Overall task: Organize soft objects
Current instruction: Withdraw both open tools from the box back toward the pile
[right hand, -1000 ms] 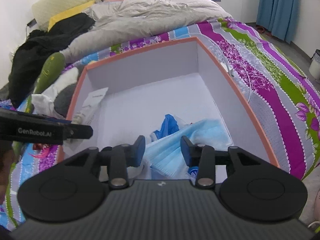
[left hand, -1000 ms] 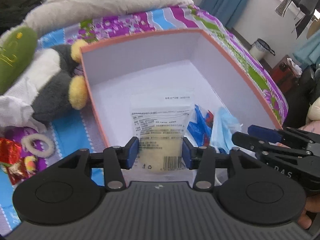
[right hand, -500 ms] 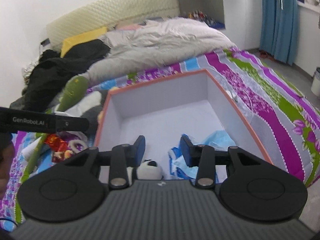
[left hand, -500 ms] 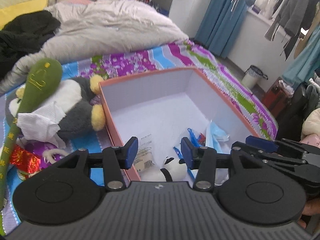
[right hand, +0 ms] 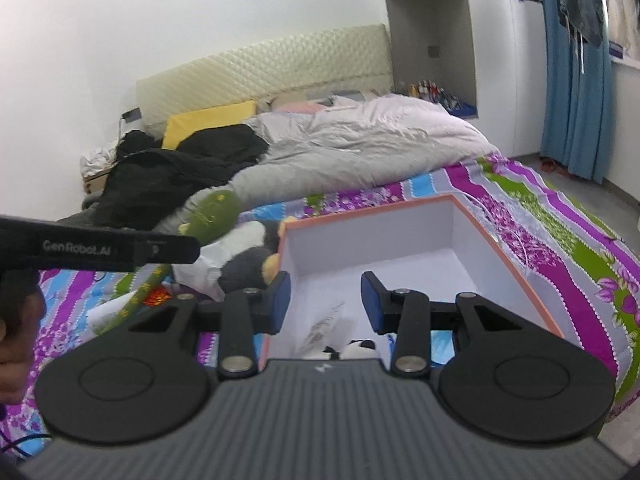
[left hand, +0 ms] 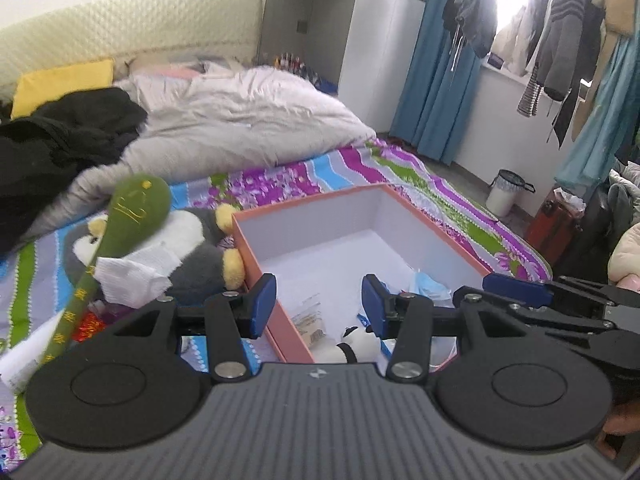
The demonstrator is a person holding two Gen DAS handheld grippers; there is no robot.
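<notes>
An orange-rimmed box (left hand: 436, 236) with white walls sits on the striped bedspread. A clear packet (left hand: 310, 320), a small panda plush (left hand: 358, 344) and blue face masks (left hand: 430, 284) lie inside it. My left gripper (left hand: 319, 302) hovers above the box's near left corner, open and holding nothing. My right gripper (right hand: 325, 300) hangs over the box's (right hand: 508, 256) near edge, also open and holding nothing, with the panda plush (right hand: 354, 349) below it. A grey penguin plush (left hand: 188, 248) and a long green plush (left hand: 136, 208) lie left of the box.
White tissue (left hand: 128, 276) and a red foil wrapper (left hand: 90, 324) lie by the penguin. A grey duvet (left hand: 248, 120) and black clothes (left hand: 60, 140) cover the far bed. A bin (left hand: 506, 192) and hanging clothes stand at right. Each gripper shows side-on in the other's view.
Both grippers have risen and drawn back from inside the box, tilting up so more of the bed and room shows. Their jaws keep the same gap.
</notes>
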